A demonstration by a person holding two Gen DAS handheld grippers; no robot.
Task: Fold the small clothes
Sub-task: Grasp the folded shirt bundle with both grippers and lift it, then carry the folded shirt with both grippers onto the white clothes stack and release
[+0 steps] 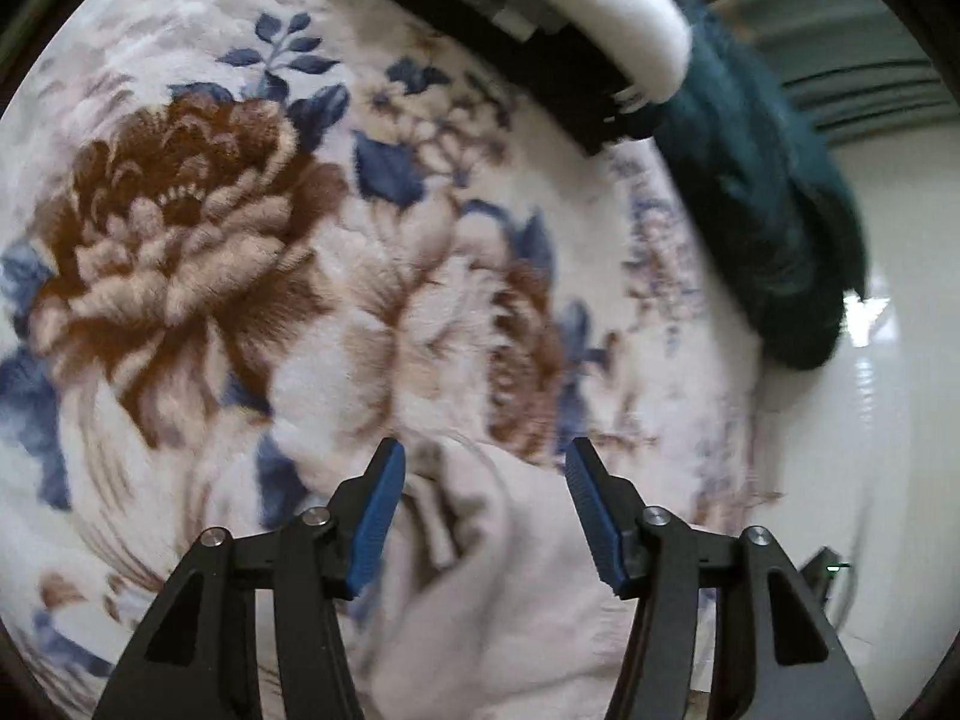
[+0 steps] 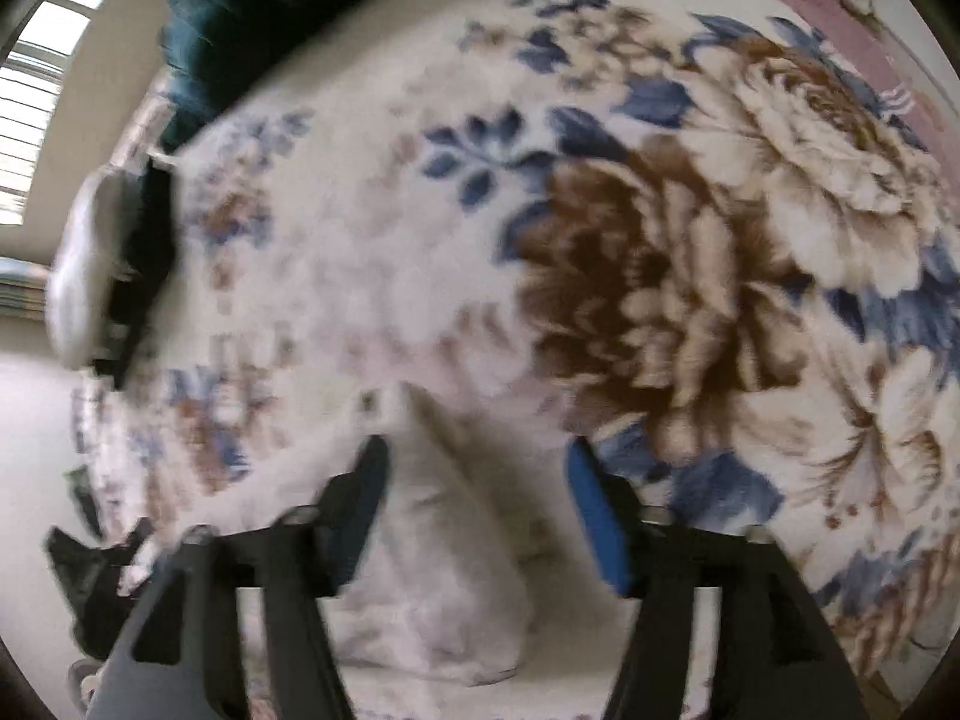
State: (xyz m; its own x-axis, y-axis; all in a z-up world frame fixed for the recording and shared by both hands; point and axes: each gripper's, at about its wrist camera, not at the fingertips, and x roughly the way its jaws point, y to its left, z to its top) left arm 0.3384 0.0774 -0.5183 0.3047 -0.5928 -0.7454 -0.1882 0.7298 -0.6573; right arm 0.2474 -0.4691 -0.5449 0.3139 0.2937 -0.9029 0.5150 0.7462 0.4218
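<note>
A small pale beige garment [image 1: 510, 576] lies crumpled on a floral blanket [image 1: 198, 240]. My left gripper [image 1: 486, 474] is open, its blue-padded fingers on either side of the garment's upper edge. In the right wrist view the same pale garment [image 2: 444, 558] lies bunched on the blanket [image 2: 660, 276]. My right gripper [image 2: 474, 480] is open above it, the left finger over the cloth's edge. This view is blurred. The other gripper with a white-gloved hand shows at the top of the left view [image 1: 600, 6] and at the left of the right view [image 2: 102, 276].
A dark teal fuzzy sleeve [image 1: 762, 204] reaches in from the right in the left wrist view. The blanket's edge and a white floor [image 1: 888, 420] lie beyond it. A window [image 2: 36, 78] and dark items on the floor [image 2: 90, 594] show at the left.
</note>
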